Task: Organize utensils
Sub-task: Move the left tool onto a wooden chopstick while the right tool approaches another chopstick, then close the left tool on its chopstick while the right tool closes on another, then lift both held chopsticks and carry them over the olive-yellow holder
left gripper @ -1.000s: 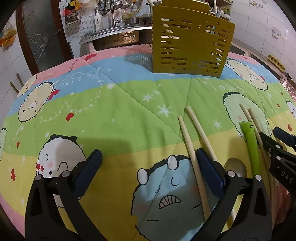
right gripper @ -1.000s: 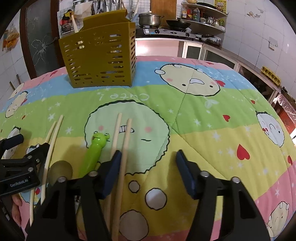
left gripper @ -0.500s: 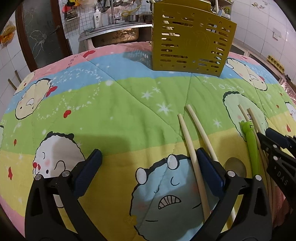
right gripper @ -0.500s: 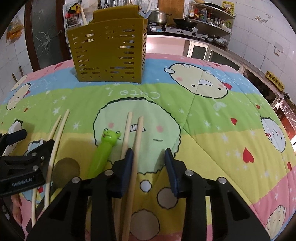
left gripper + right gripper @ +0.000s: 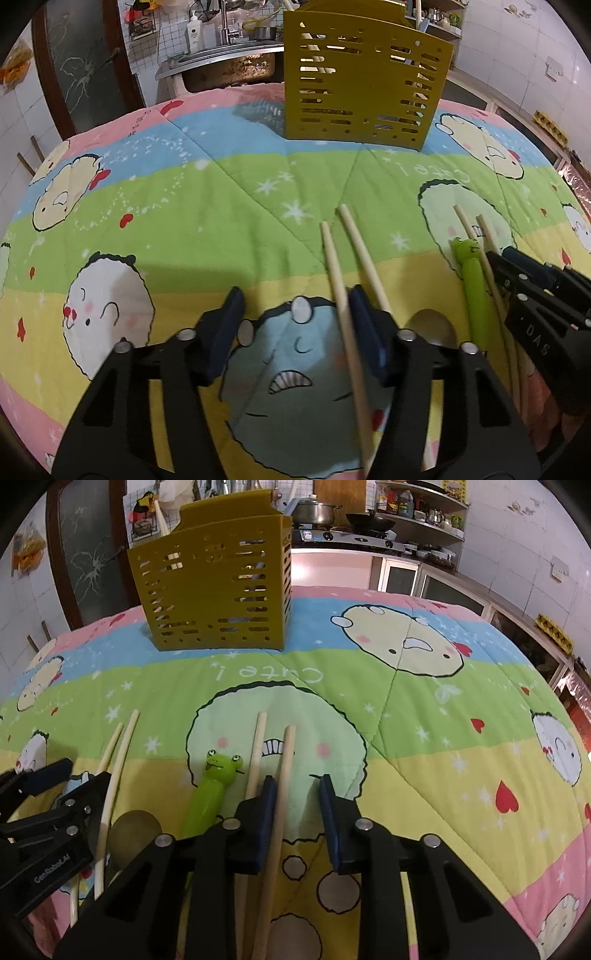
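Note:
Two pairs of pale wooden chopsticks and a frog-handled spoon [image 5: 218,782] lie on a cartoon quilt [image 5: 443,720]. My left gripper [image 5: 297,325] is closing. One chopstick [image 5: 334,266] lies between its jaws against the right pad, its mate [image 5: 364,254] just outside, and the left pad is well apart. My right gripper [image 5: 297,801] is also closing, with one chopstick [image 5: 286,771] beside its left pad and a gap to the right pad. The other chopstick [image 5: 258,746] lies outside. A yellow slotted utensil holder [image 5: 214,590] stands upright at the far side.
The spoon's bowl [image 5: 430,326] and green handle [image 5: 472,280] lie between the two grippers, which sit close side by side. A steel sink [image 5: 229,66] is behind the table on the left, and a stove with pots [image 5: 325,509] stands behind on the right.
Both grippers' jaws have narrowed from wide apart. The left pads came in around one chopstick, the right pads around another. Neither hand has shifted noticeably.

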`<control>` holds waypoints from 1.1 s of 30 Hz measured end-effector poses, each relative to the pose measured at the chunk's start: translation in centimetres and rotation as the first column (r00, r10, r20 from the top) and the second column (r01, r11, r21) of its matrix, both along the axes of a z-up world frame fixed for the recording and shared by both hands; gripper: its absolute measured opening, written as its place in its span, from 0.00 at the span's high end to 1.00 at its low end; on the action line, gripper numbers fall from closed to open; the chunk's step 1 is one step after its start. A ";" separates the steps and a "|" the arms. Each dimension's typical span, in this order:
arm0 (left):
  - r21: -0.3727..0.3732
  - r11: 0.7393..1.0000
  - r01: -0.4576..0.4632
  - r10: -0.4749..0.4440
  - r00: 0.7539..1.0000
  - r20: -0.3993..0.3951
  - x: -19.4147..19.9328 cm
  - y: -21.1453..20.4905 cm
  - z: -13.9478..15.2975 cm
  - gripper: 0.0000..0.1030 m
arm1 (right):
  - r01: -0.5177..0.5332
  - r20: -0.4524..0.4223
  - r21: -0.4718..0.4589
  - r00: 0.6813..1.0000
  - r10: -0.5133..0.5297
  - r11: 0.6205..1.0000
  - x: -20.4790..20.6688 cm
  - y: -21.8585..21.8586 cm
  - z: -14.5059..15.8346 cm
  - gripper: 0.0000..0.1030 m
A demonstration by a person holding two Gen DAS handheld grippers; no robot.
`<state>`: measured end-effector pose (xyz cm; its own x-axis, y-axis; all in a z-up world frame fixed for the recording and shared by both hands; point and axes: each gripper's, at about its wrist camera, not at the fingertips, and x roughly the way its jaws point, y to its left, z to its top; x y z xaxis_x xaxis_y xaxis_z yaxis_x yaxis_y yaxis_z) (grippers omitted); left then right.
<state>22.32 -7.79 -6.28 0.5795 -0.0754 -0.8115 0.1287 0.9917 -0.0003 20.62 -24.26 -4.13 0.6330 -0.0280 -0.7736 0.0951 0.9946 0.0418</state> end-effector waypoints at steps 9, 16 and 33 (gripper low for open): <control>-0.005 1.000 -0.013 0.013 1.000 0.002 0.4 -0.7 0.0 0.71 | 0.015 0.004 0.008 1.000 -0.015 1.000 0.3 0.0 0.0 0.90; -0.022 1.000 -0.006 0.006 1.000 0.012 0.4 -0.7 0.2 0.82 | 0.020 0.011 0.024 1.000 -0.020 1.000 0.3 -0.3 0.1 0.92; -0.077 0.997 0.032 -0.030 0.999 0.033 -0.2 -0.3 1.1 0.96 | 0.030 0.061 0.055 0.998 -0.033 0.998 -0.4 -0.9 1.2 0.93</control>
<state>22.12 -8.09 -5.19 0.6011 -0.1552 -0.7840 0.1603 0.9844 -0.0720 20.18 -25.17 -2.88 0.6793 -0.0077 -0.7338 0.1217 0.9873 0.1024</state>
